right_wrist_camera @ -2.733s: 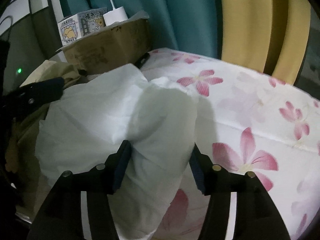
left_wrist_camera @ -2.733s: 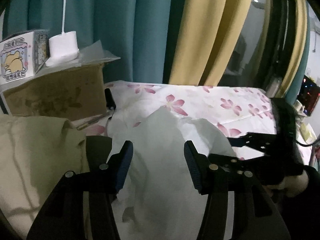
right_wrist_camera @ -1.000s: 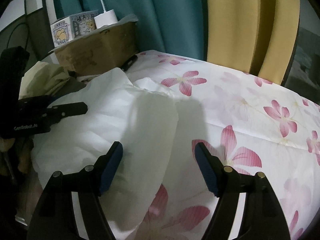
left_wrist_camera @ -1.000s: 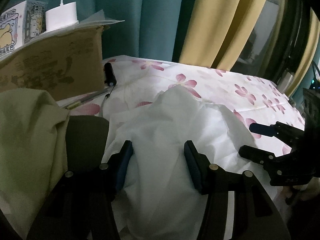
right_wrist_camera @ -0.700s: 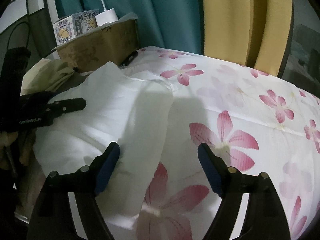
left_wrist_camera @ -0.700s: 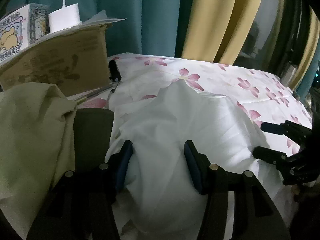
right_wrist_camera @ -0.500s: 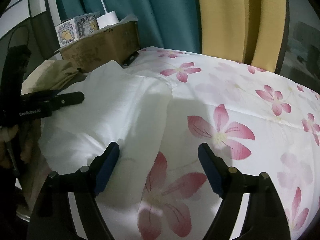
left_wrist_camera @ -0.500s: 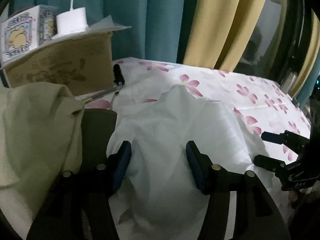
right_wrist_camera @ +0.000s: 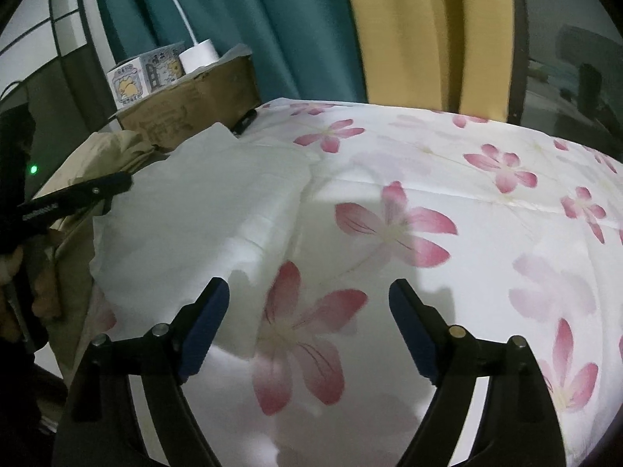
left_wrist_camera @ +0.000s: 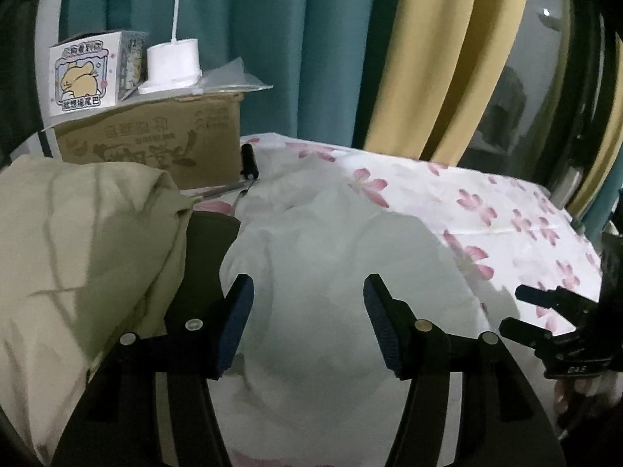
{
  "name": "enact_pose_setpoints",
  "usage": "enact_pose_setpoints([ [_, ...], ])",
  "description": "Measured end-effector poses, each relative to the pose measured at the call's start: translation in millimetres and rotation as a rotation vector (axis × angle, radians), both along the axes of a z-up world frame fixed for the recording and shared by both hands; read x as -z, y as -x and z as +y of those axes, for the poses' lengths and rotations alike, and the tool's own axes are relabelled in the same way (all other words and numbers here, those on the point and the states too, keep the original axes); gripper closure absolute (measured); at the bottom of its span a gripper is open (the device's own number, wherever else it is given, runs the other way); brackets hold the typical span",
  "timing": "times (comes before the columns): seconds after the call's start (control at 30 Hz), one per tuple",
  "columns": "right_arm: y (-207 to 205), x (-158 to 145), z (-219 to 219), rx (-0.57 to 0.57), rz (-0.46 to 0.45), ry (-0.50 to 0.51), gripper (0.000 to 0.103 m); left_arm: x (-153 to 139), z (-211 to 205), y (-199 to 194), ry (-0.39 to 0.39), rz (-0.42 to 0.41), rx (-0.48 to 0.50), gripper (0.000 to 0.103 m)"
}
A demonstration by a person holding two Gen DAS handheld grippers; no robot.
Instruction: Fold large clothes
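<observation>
- Task stage, judged from the lie of the cloth: white garment (left_wrist_camera: 335, 257) lying folded into a roughly oblong pad on the bed (right_wrist_camera: 486, 202), released by both tools; fold seemingly made, final tidying or moving aside perhaps left.
- Left tongs (left_wrist_camera: 307, 323): jaws standing apart with the white garment seen between them but no pad pressing it; jaws just been opening, nothing gripped.
- Right tongs (right_wrist_camera: 307, 323): spread wide over the bedcover just beside the garment's near corner; jaws just been opening, nothing between them but the printed cloth below.
- Garment position: on the left part of the bed in the right wrist view, its far corner near the cardboard box (left_wrist_camera: 155, 144), its left edge against a heap of other clothes.
- Possibly still to fold: beige garment (left_wrist_camera: 78, 241) bunched at the left, with a dark garment (left_wrist_camera: 202, 257) partly under it; neither laid flat.
- White garment: thin, matte, softly creased fabric; layered edges visible along the right side in the right wrist view, top surface slightly domed, not pressed flat.
- Bedcover: white, quilted-looking, printed with pink five-petal flowers, smooth with shallow seams.
- Beige garment: heavier cloth, deep rounded folds.
- Box: brown corrugated card, printed lettering, carrying a small picture carton (left_wrist_camera: 83, 74) and the round white base of a lamp (left_wrist_camera: 173, 64).
- Pads on the tongs: blue, ribbed, on black arms.
- Behind: teal curtain (left_wrist_camera: 253, 39) and yellow curtain (left_wrist_camera: 447, 58), long vertical pleats.
</observation>
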State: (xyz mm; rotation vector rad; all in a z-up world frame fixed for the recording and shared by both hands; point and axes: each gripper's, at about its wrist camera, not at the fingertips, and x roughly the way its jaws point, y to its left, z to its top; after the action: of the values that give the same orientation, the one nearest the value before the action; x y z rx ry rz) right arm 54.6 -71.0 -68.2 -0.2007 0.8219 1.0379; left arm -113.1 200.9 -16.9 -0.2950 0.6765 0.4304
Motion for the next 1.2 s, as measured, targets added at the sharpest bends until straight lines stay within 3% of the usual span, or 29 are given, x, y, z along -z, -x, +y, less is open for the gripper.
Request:
enact_pose_setpoints([
  [0.4, -5.5, 5.1, -51.0, 0.079, 0.012, -0.016, 0.019, 4.7, -46.4, -4.8, 0.032, -0.002, 0.083, 0.041],
  [1.2, -27.9, 1.5, -166.9, 0.324, 0.011, -0.058, 0.018, -1.6, -150.4, -53.1, -0.065, 0.028, 0.246, 0.041],
])
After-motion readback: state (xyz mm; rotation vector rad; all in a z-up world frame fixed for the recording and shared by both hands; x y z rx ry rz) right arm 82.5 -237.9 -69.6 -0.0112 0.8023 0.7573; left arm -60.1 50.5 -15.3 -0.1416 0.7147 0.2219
